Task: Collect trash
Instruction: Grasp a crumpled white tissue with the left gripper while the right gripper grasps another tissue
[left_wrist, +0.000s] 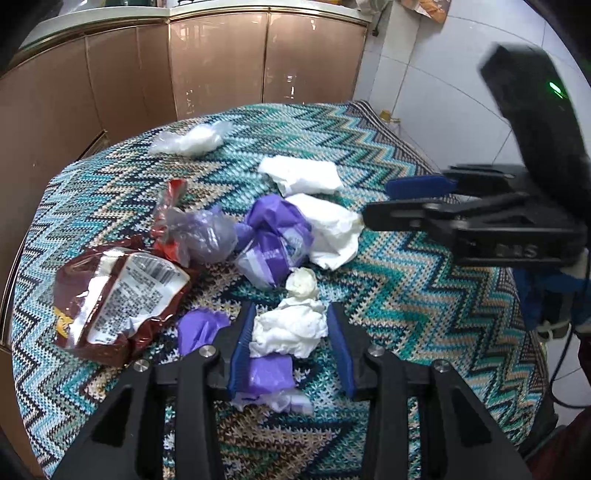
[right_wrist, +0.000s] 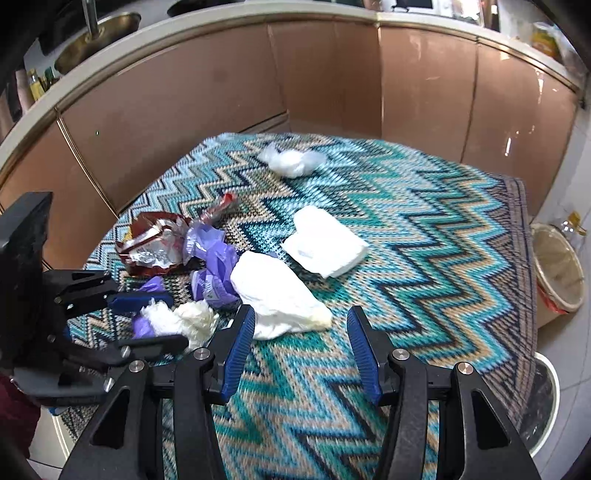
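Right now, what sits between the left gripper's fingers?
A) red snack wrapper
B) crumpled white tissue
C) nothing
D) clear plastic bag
B: in the left wrist view the crumpled white tissue lies between the left gripper fingers, which are apart and not pressing on it.

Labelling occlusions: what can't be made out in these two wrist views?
- Left wrist: purple plastic wrapper, partly under crumpled white tissue and left gripper.
- Left wrist: brown foil snack bag, print too small.
- Right wrist: lined wastebasket, cut by tablecloth edge; contents unseen.
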